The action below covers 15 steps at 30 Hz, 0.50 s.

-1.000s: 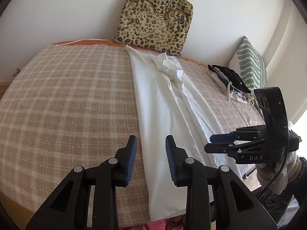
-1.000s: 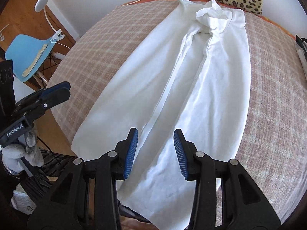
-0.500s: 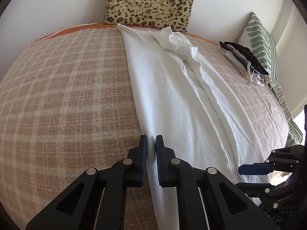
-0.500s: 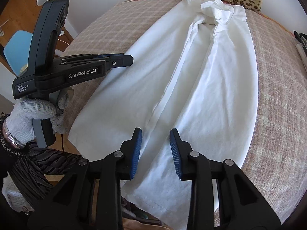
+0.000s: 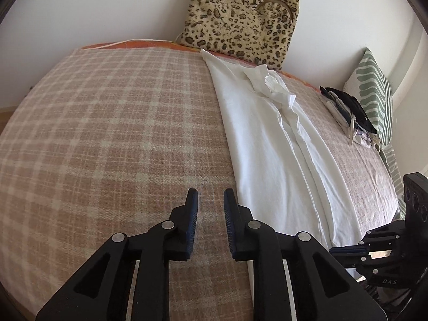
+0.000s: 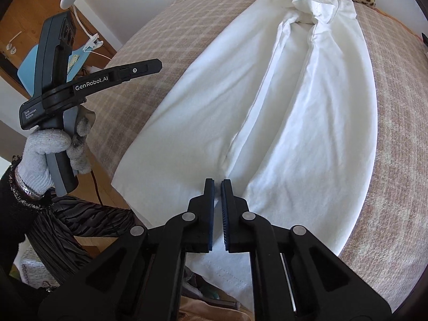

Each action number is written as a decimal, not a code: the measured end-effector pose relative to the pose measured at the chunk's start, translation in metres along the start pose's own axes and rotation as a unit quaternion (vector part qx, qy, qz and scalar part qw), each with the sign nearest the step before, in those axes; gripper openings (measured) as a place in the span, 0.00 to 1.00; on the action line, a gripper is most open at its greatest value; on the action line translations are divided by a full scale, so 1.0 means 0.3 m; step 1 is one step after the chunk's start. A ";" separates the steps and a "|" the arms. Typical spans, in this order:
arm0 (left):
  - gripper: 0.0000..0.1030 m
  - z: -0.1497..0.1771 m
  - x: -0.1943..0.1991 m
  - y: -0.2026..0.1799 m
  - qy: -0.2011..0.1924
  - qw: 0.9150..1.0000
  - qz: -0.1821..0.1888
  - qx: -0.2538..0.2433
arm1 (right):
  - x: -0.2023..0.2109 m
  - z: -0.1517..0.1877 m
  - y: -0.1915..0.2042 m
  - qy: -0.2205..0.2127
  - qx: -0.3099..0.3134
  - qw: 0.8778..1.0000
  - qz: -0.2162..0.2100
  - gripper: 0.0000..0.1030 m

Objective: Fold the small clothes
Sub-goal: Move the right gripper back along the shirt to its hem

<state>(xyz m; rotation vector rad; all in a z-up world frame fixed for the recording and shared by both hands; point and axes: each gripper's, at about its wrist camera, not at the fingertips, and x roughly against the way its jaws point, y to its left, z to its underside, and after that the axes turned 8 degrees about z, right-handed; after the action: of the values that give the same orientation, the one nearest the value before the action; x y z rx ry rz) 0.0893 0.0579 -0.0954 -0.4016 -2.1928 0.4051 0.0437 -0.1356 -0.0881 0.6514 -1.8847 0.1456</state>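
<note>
Both sets moved: right gripper (image 6: pixel 217 184) fingers pinched onto white garment (image 6: pixel 281 123); left gripper (image 5: pixel 210 196) fingers reopened narrowly, empty

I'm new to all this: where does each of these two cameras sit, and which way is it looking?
Left wrist view: sits on the left gripper, looking down along its fingers across the checked blanket toward the leopard cushion; the fingers stand apart over bare blanket.
Right wrist view: sits on the right gripper, looking down over the white garment; its fingers are shut at the cloth. A gloved hand holds the left gripper.
Shared: both show the garment, blanket, cushion and the other gripper.
</note>
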 end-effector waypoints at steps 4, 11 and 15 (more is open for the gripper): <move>0.35 0.066 0.043 -0.027 0.022 0.999 0.032 0.021 | -0.005 0.017 0.008 0.006 0.004 1.000 -0.002 0.16; 0.33 0.204 0.025 -0.068 0.069 0.995 0.061 0.027 | 0.009 0.041 0.013 0.007 -0.003 1.000 -0.005 0.24; 0.02 0.212 0.034 -0.073 0.060 0.996 0.065 0.017 | 0.007 0.044 0.059 0.001 0.011 1.000 0.017 0.06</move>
<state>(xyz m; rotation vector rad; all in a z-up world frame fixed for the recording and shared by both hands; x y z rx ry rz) 0.0297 0.0331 -0.1164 -0.5384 -2.0469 0.4775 0.0233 -0.1267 -0.0882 0.6341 -1.8941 0.1879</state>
